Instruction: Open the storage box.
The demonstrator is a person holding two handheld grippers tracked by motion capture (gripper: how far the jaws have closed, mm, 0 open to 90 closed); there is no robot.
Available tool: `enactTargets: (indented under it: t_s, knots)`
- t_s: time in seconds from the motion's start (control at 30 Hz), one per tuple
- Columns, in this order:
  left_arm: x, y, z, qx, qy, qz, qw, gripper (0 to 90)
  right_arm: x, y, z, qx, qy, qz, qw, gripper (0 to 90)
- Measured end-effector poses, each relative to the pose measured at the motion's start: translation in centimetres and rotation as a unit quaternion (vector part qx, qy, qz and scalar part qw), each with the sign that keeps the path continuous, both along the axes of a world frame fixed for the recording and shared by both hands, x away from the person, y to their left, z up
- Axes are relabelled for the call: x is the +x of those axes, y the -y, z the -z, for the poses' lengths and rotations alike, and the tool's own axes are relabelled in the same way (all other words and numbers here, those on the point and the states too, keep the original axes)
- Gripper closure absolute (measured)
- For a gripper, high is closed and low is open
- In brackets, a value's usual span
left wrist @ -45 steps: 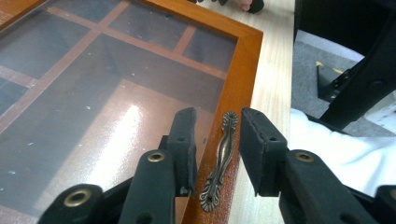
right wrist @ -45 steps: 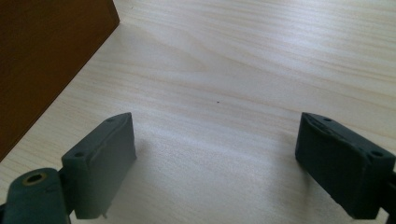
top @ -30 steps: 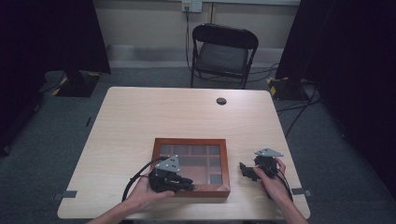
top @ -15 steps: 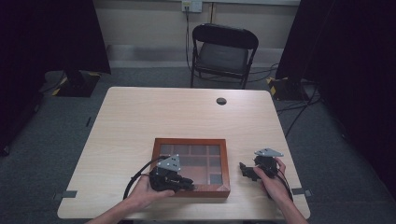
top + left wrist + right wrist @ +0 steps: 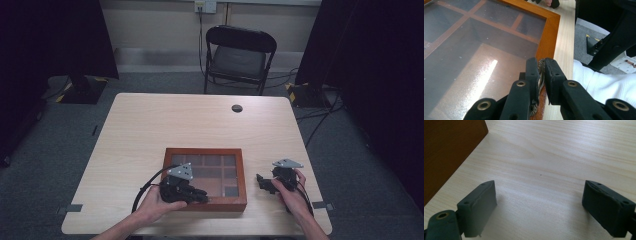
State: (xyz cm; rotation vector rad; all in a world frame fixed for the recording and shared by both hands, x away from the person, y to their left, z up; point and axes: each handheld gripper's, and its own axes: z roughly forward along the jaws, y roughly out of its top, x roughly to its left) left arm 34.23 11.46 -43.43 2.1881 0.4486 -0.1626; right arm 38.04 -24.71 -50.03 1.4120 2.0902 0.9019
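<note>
A wooden box (image 5: 202, 150) with a glass lid over several compartments lies near the table's front edge. My left gripper (image 5: 199, 195) rests at the box's front rim. In the left gripper view its jaws (image 5: 541, 62) are shut on a small brass latch (image 5: 540, 76) at the edge of the box frame (image 5: 549, 32). My right gripper (image 5: 262, 181) sits low over the bare table to the right of the box, pointing toward it. In the right gripper view it (image 5: 539, 195) stands open with nothing between its fingers, and the box's side wall (image 5: 446, 152) is at the upper left.
A black folding chair (image 5: 240, 55) stands behind the table's far edge. A small round black disc (image 5: 237, 108) lies on the table (image 5: 165, 125) near the back. A white sleeve (image 5: 604, 82) is beside the table's front edge.
</note>
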Motion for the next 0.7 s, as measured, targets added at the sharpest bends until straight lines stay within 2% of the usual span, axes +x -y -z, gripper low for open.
enactTargets:
  t_s: [0.17, 0.43, 0.7]
  knots:
    - [0.1, 0.0, -0.1, 0.006, -0.005, -0.001, 1.0000, 81.7, 0.0, 0.0, 0.0, 0.000, 0.000, 0.001, 1.0000, 11.6]
    - [0.2, -0.5, -1.1, -0.016, 0.002, -0.001, 0.9999, 81.5, 0.0, 0.0, 0.0, 0.000, 0.000, -0.002, 1.0000, 11.5]
    - [0.4, -0.4, -2.0, -0.012, -0.002, -0.002, 0.9999, 81.4, 0.0, 0.0, 0.0, 0.000, 0.000, -0.002, 1.0000, 11.5]
